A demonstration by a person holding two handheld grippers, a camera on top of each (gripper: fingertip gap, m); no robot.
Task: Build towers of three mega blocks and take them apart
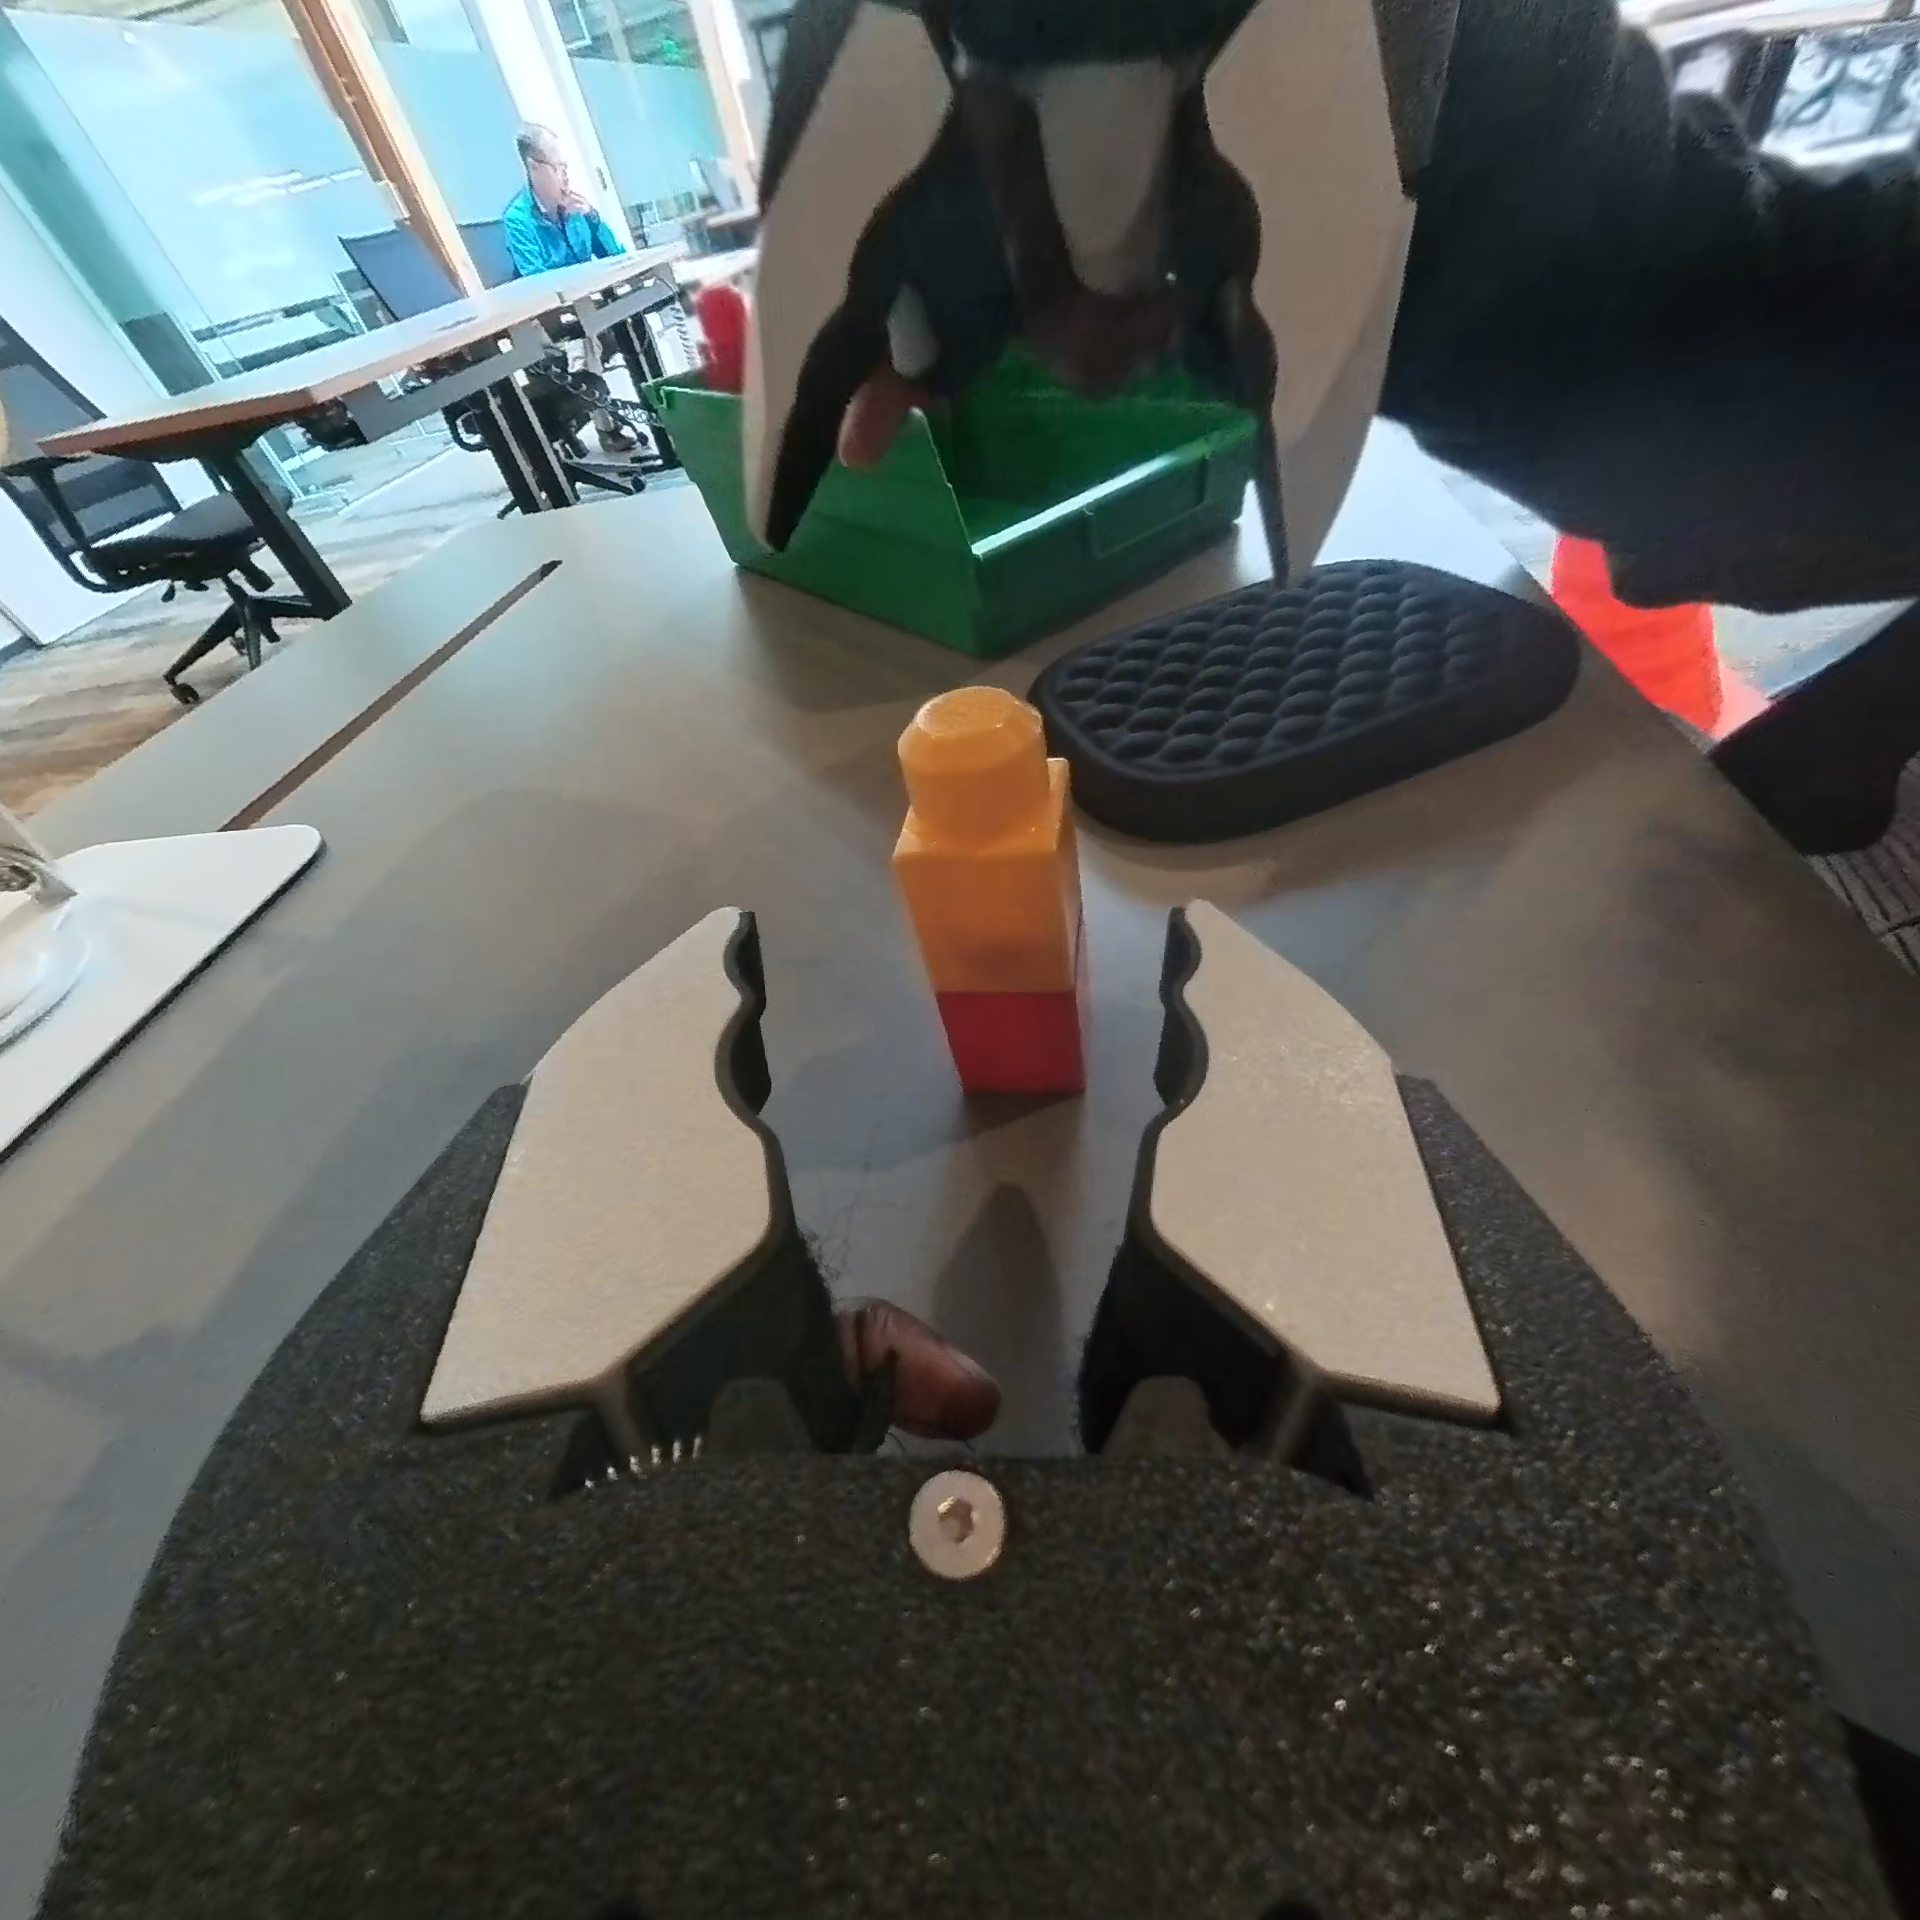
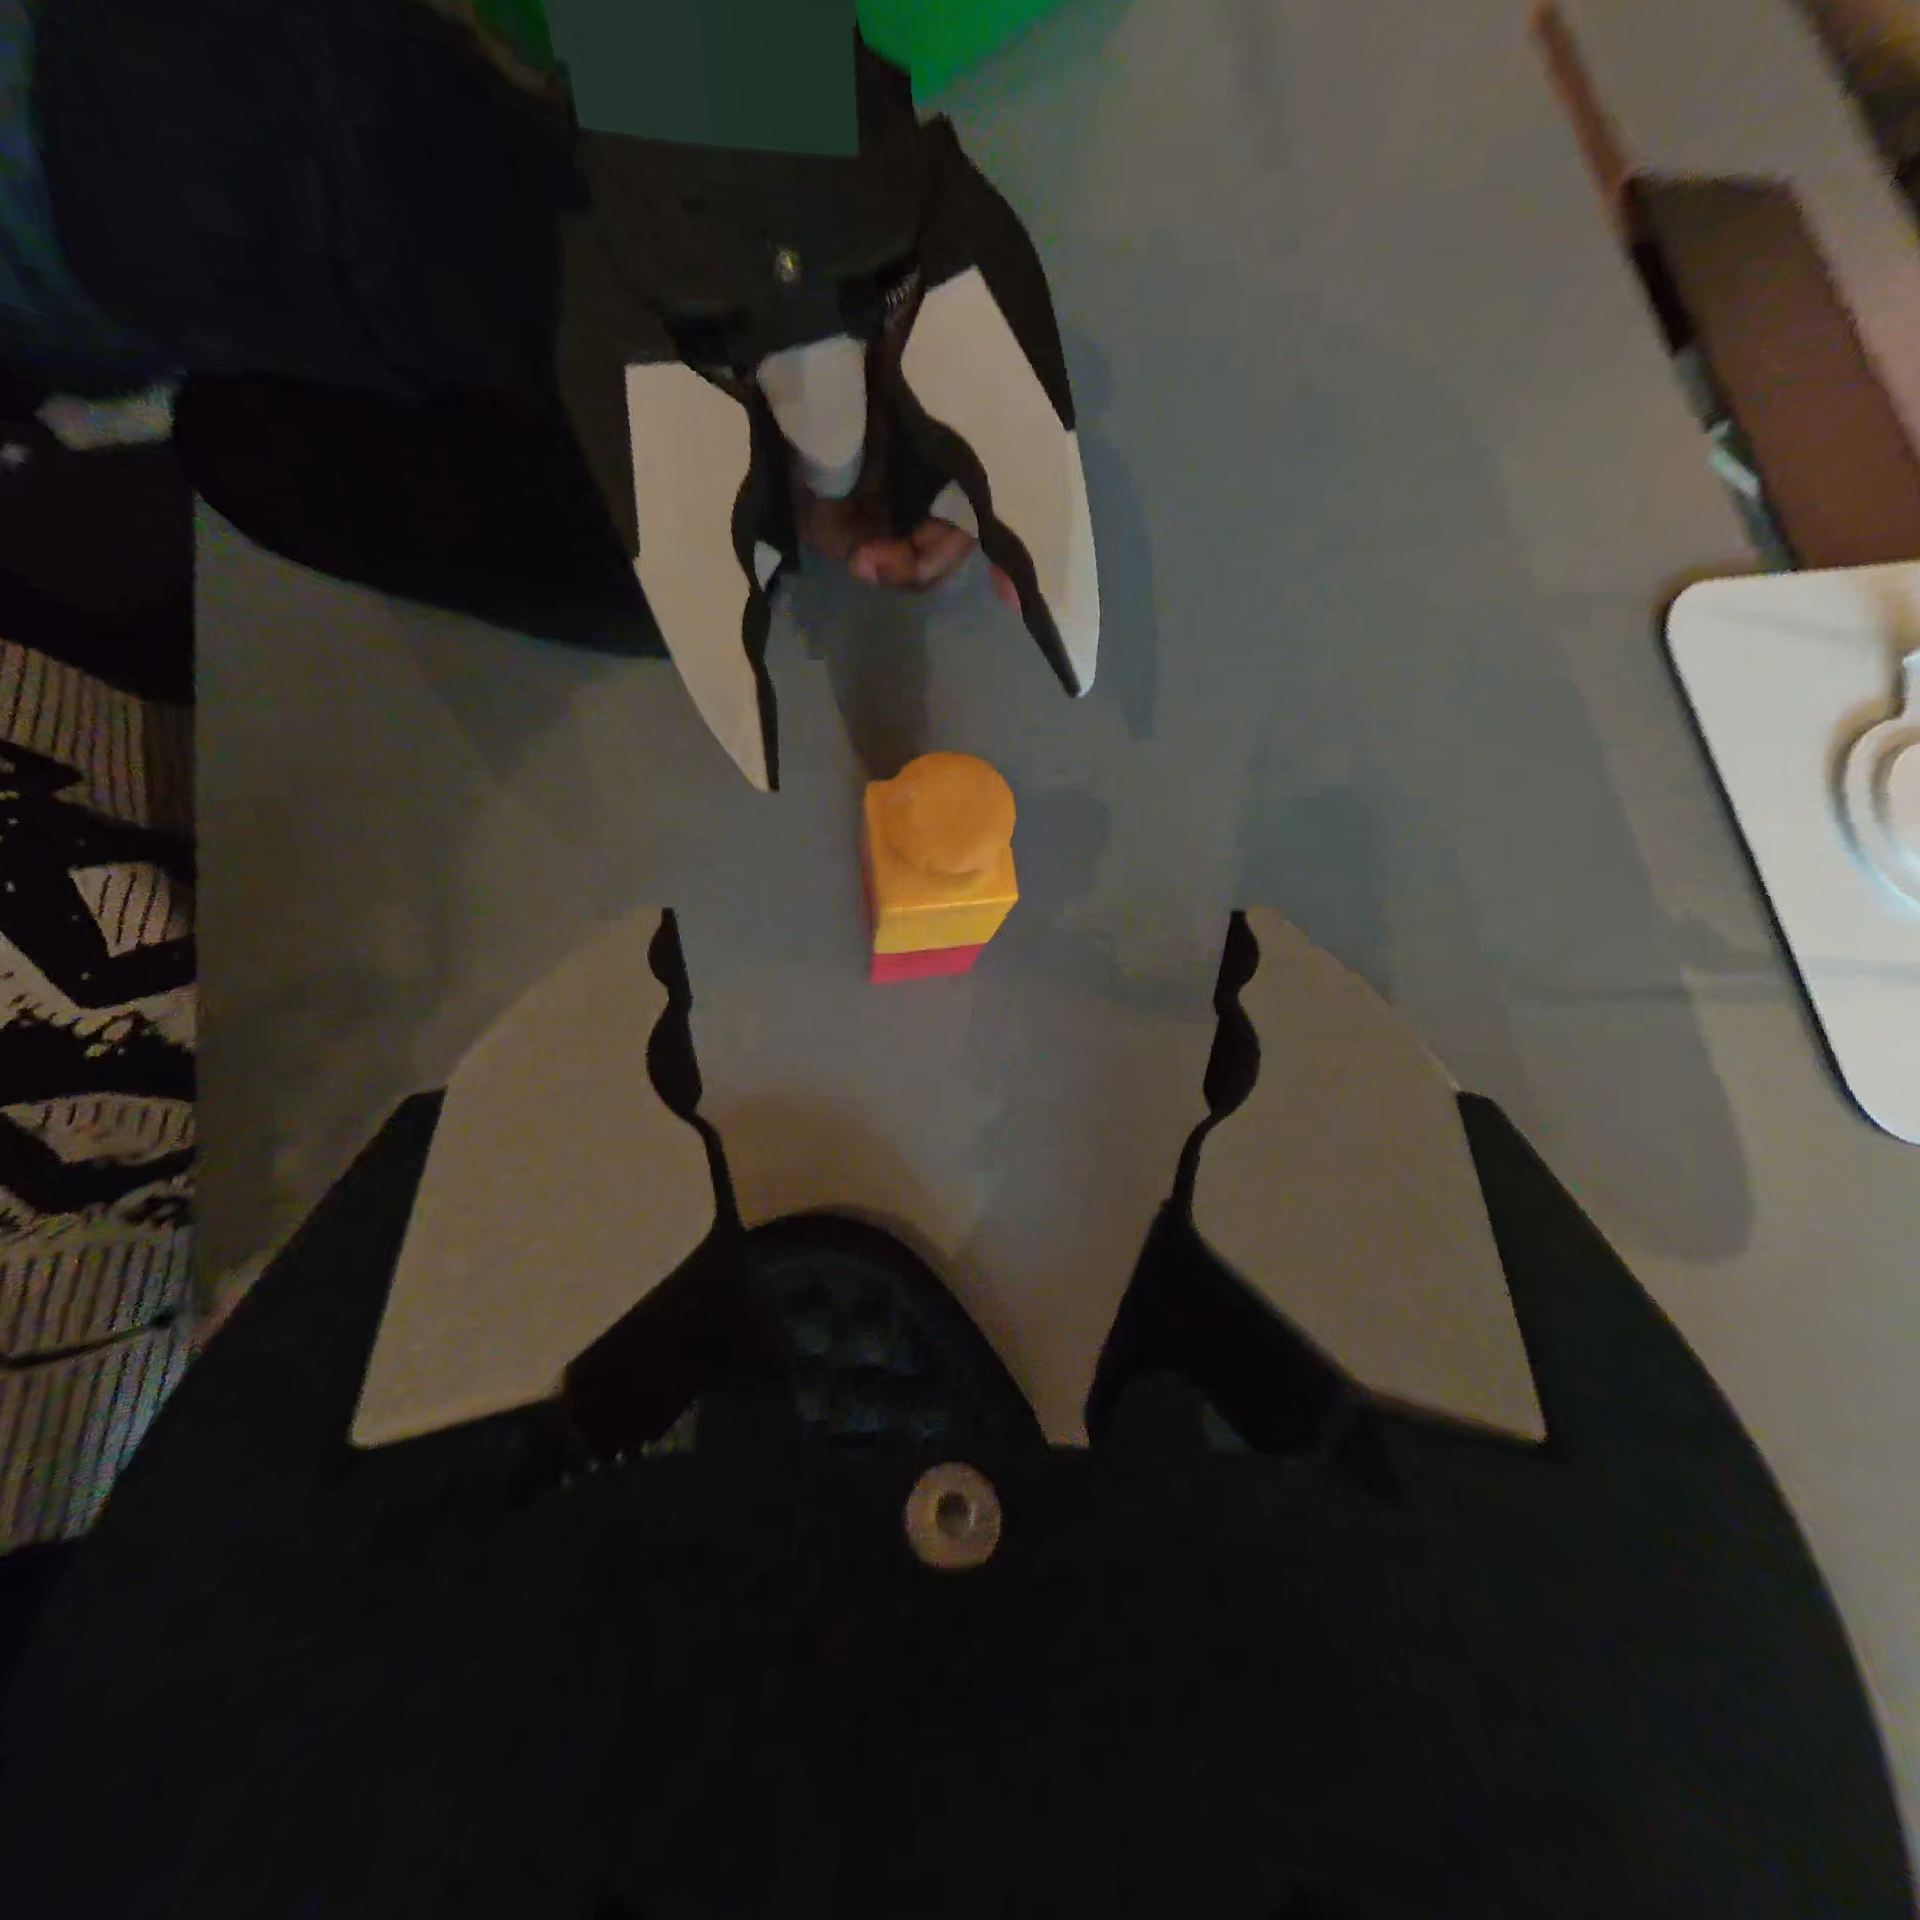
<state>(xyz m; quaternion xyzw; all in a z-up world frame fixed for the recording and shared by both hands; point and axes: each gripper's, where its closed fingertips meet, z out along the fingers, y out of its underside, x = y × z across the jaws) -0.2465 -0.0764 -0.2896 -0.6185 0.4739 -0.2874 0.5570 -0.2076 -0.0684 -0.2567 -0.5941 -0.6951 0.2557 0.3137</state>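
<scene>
Light, rigid, smooth plastic tower (image 1: 992, 925) standing free on bench (image 1: 623, 727), best pinched across flat sides, both tools, left (image 1: 961, 1023) and right (image 2: 951, 1023), wide and empty.

Green bin (image 1: 1039, 520) partly hidden behind right tongs (image 1: 1023, 556); right view blurred.

Left gripper (image 1: 961, 925): two pale grey, faceted fingers (image 1: 623, 1164) with wavy black inner edges are mounted on a black, grainy-textured body; a silver socket-head screw (image 1: 957, 1523) is set at lower centre. Right gripper (image 2: 951, 925): the same build is shown. A black sleeve (image 1: 1621, 312) is seen at upper right.
</scene>
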